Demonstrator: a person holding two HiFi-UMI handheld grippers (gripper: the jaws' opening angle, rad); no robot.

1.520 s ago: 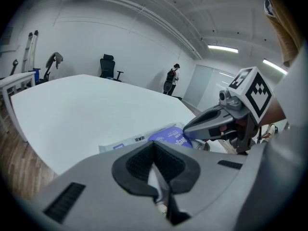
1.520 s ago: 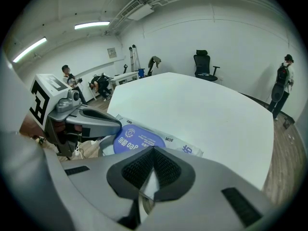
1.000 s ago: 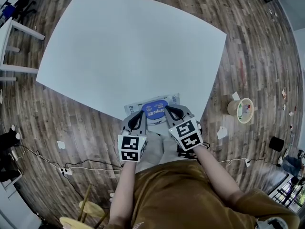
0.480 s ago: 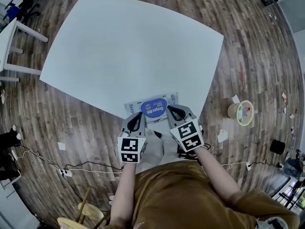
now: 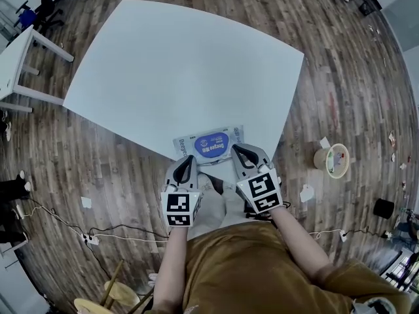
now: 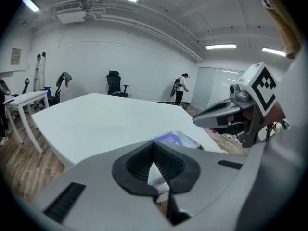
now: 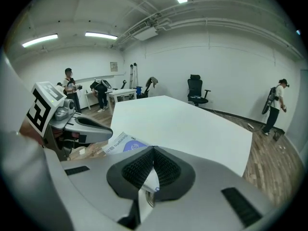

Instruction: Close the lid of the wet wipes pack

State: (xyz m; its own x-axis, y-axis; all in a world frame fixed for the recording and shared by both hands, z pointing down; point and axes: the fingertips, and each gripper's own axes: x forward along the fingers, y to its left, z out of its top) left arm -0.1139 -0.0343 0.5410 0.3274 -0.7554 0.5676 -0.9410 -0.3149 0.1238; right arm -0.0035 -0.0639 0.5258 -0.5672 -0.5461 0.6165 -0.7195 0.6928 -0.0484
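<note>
Plank floor rings a smooth white table, flat wipes pack with blue oval lid at its near edge, left gripper and right gripper just beside it, ribbed jaws pressed together on nothing

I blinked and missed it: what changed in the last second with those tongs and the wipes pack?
The left tongs and right tongs drew back slightly toward the person, away from the wet wipes pack. Nothing was gripped. The pack stayed at the table's near edge, blue lid flat.
</note>
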